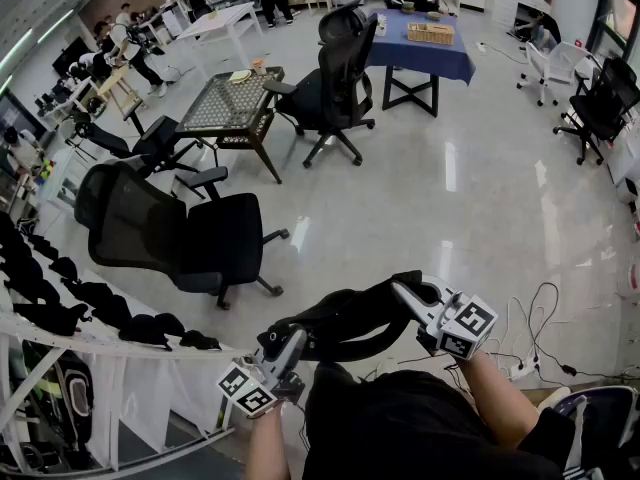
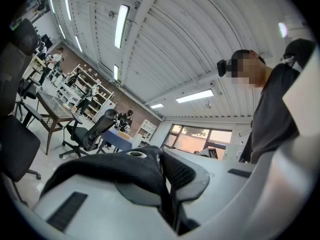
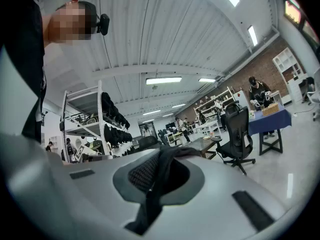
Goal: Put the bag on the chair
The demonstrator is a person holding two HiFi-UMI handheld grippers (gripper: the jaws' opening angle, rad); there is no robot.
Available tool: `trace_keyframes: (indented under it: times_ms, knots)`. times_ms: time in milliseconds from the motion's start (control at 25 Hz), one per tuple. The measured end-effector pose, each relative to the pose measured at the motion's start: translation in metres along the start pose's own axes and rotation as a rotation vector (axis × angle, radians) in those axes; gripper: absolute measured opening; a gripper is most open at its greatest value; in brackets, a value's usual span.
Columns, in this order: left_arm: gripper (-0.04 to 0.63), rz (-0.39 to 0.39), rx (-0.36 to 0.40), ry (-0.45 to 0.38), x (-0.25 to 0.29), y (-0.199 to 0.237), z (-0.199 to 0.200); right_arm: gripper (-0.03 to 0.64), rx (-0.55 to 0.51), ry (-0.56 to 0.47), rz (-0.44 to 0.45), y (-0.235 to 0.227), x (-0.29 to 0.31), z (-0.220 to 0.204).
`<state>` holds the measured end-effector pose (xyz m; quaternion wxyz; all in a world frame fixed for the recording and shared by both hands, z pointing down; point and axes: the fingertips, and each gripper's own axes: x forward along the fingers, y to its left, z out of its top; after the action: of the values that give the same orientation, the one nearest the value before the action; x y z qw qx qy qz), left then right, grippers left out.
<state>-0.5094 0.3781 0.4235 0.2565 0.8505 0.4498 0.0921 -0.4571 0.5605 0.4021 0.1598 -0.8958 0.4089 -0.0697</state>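
I hold a black bag [image 1: 345, 320] in the air, close to my body at the bottom middle of the head view. My left gripper [image 1: 288, 342] is shut on its left end and my right gripper [image 1: 408, 292] is shut on its right end. In the left gripper view the bag's black fabric [image 2: 110, 171] runs between the closed pads of the left gripper [image 2: 167, 184]. The right gripper view shows a black strap [image 3: 150, 204] pinched in the right gripper [image 3: 157, 176]. A black office chair [image 1: 175, 233] stands on the floor ahead and to the left, its seat bare.
A white rack [image 1: 60, 348] with several black bags runs along my left. Farther off stand a dark lattice table [image 1: 230, 106], another black chair [image 1: 335, 88] and a blue-covered table [image 1: 420, 50]. Cables [image 1: 535, 333] lie on the floor at right. People work at the back.
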Motion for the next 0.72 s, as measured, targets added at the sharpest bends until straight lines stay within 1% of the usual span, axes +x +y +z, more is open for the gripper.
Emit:
trace_keyframes:
  times_ms: [160, 280, 360, 520, 720]
  knots:
    - [0.028, 0.004, -0.004, -0.005, 0.007, -0.011, -0.004, 0.006, -0.023, -0.021, 0.008, 0.000, -0.013, 0.005]
    - [0.028, 0.006, 0.001, -0.002, 0.016, -0.015, -0.006, 0.006, -0.007, -0.022, 0.006, -0.004, -0.020, 0.008]
    - [0.028, 0.012, -0.010, 0.007, 0.021, -0.014, -0.007, 0.006, 0.009, -0.021, 0.002, -0.010, -0.019, 0.009]
    - [0.028, 0.010, -0.044, 0.013, 0.029, -0.006, -0.006, 0.006, 0.019, -0.027, 0.002, -0.021, -0.013, 0.009]
    - [0.028, -0.009, -0.048, 0.030, 0.048, 0.018, 0.001, 0.006, 0.013, -0.028, -0.036, -0.045, 0.012, 0.012]
